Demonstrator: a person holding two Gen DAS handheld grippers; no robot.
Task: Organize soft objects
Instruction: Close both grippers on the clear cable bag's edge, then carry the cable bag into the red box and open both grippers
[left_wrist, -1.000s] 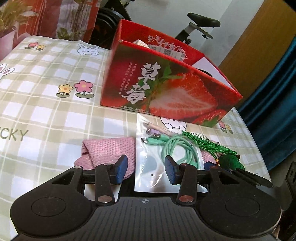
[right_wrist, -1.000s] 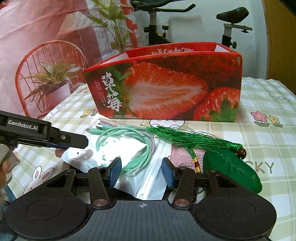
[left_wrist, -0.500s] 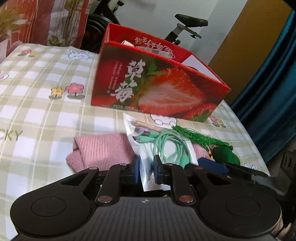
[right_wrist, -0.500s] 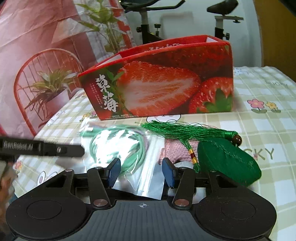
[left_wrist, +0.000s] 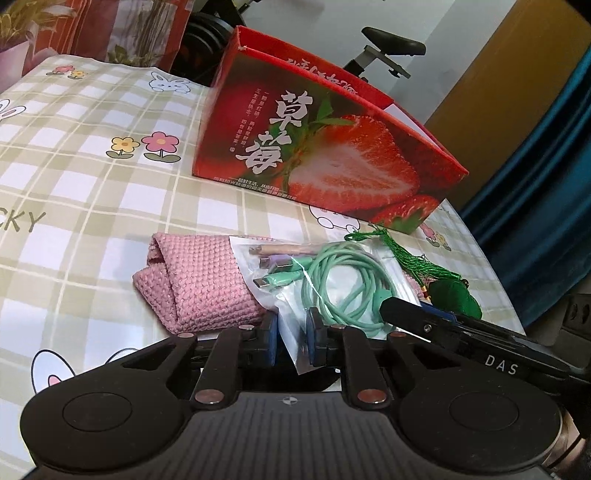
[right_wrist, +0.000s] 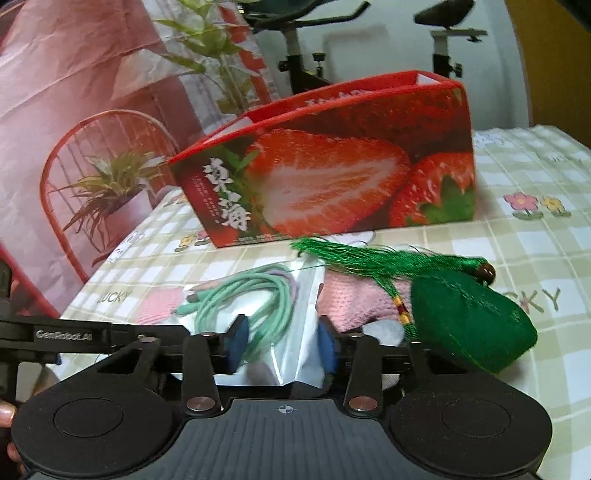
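Observation:
A clear plastic bag of mint-green cables (left_wrist: 332, 280) lies over a folded pink knitted cloth (left_wrist: 199, 280) on the checked tablecloth. My left gripper (left_wrist: 291, 339) is shut on the bag's near edge and holds it tilted up. In the right wrist view the bag (right_wrist: 266, 302) sits between the blue pads of my right gripper (right_wrist: 282, 345), which is open around it. A green sachet with a tassel (right_wrist: 469, 317) lies on the pink cloth (right_wrist: 354, 299) to the right; the sachet also shows in the left wrist view (left_wrist: 454, 295).
A red strawberry-print box (left_wrist: 325, 147), open on top, stands behind the objects; it also shows in the right wrist view (right_wrist: 332, 177). The right gripper's body (left_wrist: 461, 332) reaches in at the left view's right side. The table edge drops off at the right, by a blue curtain (left_wrist: 546, 184).
My left gripper closed on the bag's near edge and lifted it, so the bag has tilted and shifted. My right gripper stayed open and moved in closer around the bag.

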